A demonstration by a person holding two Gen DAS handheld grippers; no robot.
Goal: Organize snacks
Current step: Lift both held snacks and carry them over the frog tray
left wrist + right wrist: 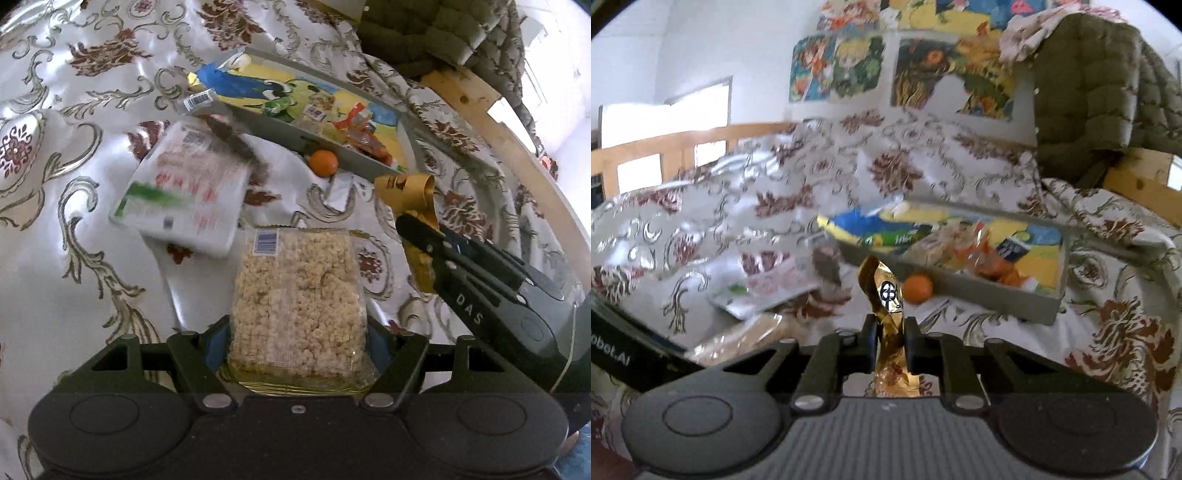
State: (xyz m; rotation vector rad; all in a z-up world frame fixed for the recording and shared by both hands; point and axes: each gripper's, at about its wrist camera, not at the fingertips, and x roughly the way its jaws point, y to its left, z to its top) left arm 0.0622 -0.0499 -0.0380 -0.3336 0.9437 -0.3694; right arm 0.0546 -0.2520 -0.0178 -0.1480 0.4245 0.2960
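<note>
My left gripper (297,332) is shut on a clear pack of puffed rice cake (297,291), held above the patterned cloth. My right gripper (891,332) is shut on a crumpled gold snack wrapper (886,295); the wrapper also shows in the left wrist view (410,192), to the right of the rice cake. A shallow grey tray (332,147) with a colourful cartoon liner holds several small snacks; it shows in the right wrist view (997,299) just ahead. An orange fruit (324,163) lies against the tray's near wall, also visible in the right wrist view (918,289).
A white packet with red and green print (181,199) lies on the cloth left of the rice cake. A small white wrapper (341,192) lies below the orange. A wooden bed rail (491,122) and an olive quilted jacket (1100,92) are behind the tray.
</note>
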